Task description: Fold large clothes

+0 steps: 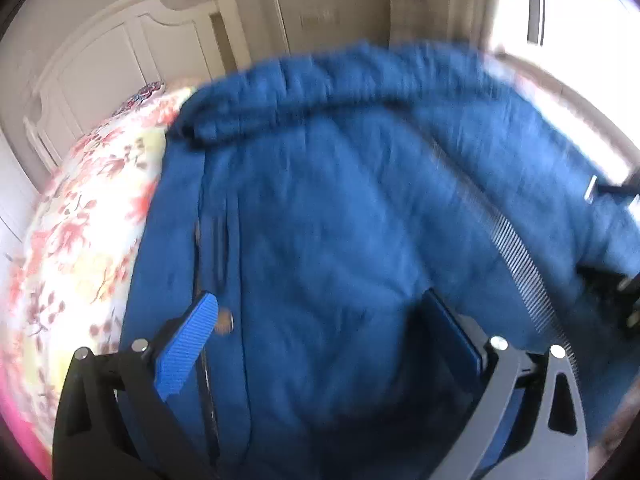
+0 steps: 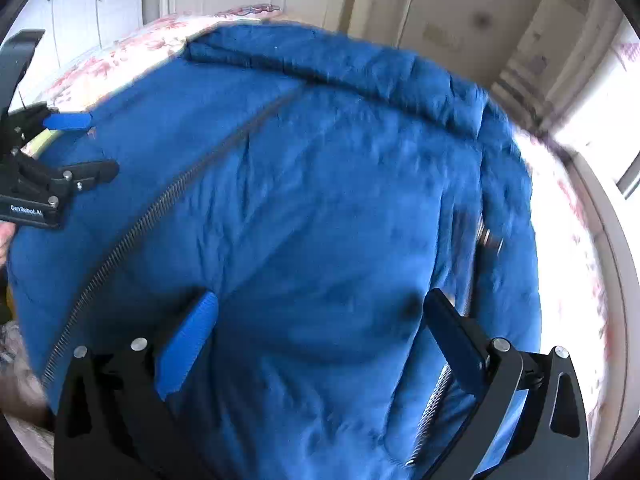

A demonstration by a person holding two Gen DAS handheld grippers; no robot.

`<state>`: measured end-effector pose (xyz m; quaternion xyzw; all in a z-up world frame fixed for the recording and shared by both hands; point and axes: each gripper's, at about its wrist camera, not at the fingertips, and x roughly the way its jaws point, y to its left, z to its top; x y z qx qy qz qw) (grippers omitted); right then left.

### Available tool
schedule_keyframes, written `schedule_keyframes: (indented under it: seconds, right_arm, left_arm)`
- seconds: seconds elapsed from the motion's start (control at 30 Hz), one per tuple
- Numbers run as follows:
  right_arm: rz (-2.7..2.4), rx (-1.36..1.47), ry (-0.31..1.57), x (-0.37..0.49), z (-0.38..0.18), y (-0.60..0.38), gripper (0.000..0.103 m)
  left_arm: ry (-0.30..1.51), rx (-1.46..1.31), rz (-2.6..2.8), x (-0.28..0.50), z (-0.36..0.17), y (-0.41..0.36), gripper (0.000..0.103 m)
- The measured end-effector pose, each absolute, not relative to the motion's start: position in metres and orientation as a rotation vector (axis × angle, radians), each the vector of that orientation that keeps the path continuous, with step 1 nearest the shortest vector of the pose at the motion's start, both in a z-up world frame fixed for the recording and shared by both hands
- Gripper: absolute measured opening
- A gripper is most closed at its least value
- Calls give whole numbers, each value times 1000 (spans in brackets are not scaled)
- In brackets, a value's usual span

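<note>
We are hovering both grippers, left gripper and right gripper, wide open and holding nothing, over the blue padded jacket spread on the floral bed; pinching matching edges would fold it evenly.

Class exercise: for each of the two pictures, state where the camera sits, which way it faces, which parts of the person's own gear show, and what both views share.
Left wrist view: sits on the left tool, faces forward over the blue padded jacket toward the white headboard; its open fingers show.
Right wrist view: sits on the right tool, faces across the jacket's zipper; its open fingers show, the left tool at the picture's left edge.
Shared: jacket, floral bedspread, zipper.
</note>
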<state>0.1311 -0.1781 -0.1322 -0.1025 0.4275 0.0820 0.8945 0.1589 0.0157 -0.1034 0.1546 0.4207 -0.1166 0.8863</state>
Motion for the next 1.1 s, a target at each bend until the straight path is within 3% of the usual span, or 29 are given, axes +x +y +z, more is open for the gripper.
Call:
schedule_keyframes:
  seconds: [0.13,0.3,0.47,0.6,0.77,0.9,1.1]
  right_arm:
    - [119,-182,900,126,-125,-183,98]
    - [230,-197,782,85,-99,-162,98]
    - [282,-342,847,75,-137,-128,98]
    - [284,-229,871,74,-134,-147,98]
    - [211,-208,778,47,-119,-177,98]
    - [200,-72,817,37,-143,-210,99]
    - [169,-55,774,16,-122,-228,98]
  left_arm:
    - [886,230,-237,156,-100,32,101]
    - [804,161,-329,111,-70,35,101]
    - [819,344,-359,82,-93,2,101]
    - [865,287,-370,85,-102,9,101]
    - [775,262,-304,66,-81,39,101]
    - [843,194,-252,70,-106,74,101]
    - [764,195,-242,50,-88,87,101]
